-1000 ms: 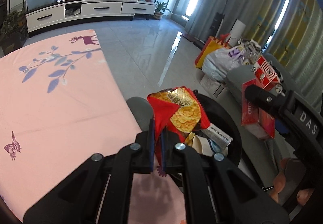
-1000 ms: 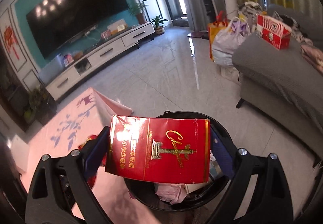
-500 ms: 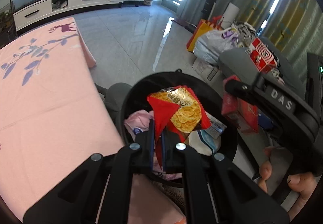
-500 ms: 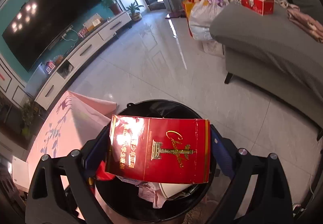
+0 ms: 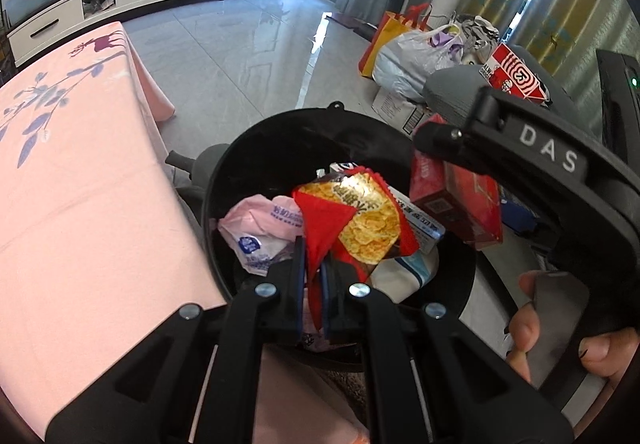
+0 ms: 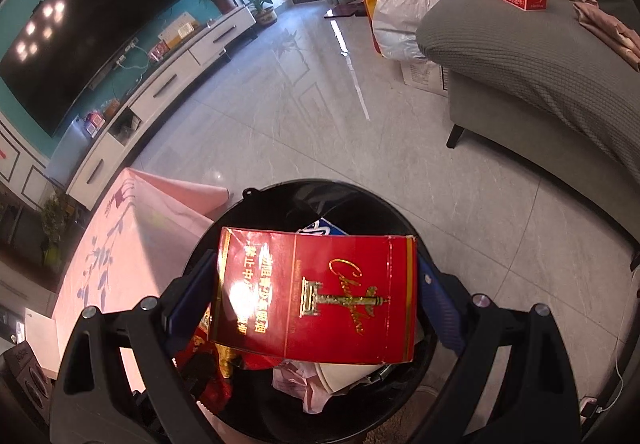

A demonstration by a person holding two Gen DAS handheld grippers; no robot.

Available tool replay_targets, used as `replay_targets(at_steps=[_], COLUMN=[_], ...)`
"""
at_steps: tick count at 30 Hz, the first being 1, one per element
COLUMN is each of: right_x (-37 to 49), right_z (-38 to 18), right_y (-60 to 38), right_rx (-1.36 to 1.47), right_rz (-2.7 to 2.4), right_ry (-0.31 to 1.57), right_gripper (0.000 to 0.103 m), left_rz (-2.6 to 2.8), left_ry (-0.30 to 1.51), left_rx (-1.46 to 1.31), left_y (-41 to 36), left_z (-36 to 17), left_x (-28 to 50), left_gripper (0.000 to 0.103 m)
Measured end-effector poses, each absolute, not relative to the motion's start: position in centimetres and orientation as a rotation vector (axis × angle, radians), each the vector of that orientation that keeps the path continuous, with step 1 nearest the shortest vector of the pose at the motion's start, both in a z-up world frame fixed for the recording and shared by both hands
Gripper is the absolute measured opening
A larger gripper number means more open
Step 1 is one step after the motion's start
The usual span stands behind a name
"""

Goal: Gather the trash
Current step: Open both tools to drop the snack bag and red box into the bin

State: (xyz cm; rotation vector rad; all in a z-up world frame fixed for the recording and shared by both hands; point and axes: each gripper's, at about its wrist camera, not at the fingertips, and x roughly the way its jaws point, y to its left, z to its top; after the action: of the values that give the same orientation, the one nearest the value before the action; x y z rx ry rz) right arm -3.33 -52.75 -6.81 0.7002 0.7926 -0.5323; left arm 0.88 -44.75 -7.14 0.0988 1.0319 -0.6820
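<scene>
Pinched almost fully together, my left gripper [image 5: 313, 272] has a red and yellow snack wrapper [image 5: 360, 220] caught by its lower red corner between the two blue-padded fingers [image 5: 298, 276]. From the left wrist view, the wrapper hangs right over the mouth of the black trash bin [image 5: 256, 164], which stands on the floor just beside the table with the pink cloth [image 5: 80, 180]. Down in the bin I can see a crumpled pink plastic bag [image 5: 260, 232], a white paper cup [image 5: 404, 272] and a flat white packet with blue print [image 5: 420, 222]. At the right of this view my right gripper's black frame comes in, with the red carton [image 5: 456, 200] it carries over the bin's right rim, and my right hand [image 5: 560, 328] wrapped around the handle. A grey sofa [image 5: 452, 88] and some shopping bags [image 5: 416, 56] sit beyond.

From the right wrist view, my right gripper [image 6: 314, 292] stands wide, its two blue pads pressed on the short ends of the red carton [image 6: 316, 296], which has gold lettering and a gold emblem on its face. The carton lies flat across the fingers, directly above the bin [image 6: 280, 196]. Under it I can see the cup's rim [image 6: 344, 376], the pink bag [image 6: 300, 384] and, at lower left, the red wrapper [image 6: 212, 368]. The pink-clothed table [image 6: 120, 244] is to the left, the sofa [image 6: 540, 56] to the upper right.
</scene>
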Motion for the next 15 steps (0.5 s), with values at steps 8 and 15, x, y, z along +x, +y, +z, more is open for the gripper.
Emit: replay_targets(at_steps=[8,15], right_x=[-3.23,-3.32], right_z=[-7.06,-7.12], right_y=[-52.83,-53.04], right_rx=[0.71,0.725], right_rz=[-0.543,-0.544], right_ry=[0.794,0.798], right_gripper=[0.091,0.092], left_rz=[-0.693,-0.691], left_ry=[1.045,1.049], left_rx=[0.105,0.101], left_y=[-45.59,-45.64], left_z=[-7.41,-7.52], left_x=[1.09,1.08], left_gripper=[0.009,0.024])
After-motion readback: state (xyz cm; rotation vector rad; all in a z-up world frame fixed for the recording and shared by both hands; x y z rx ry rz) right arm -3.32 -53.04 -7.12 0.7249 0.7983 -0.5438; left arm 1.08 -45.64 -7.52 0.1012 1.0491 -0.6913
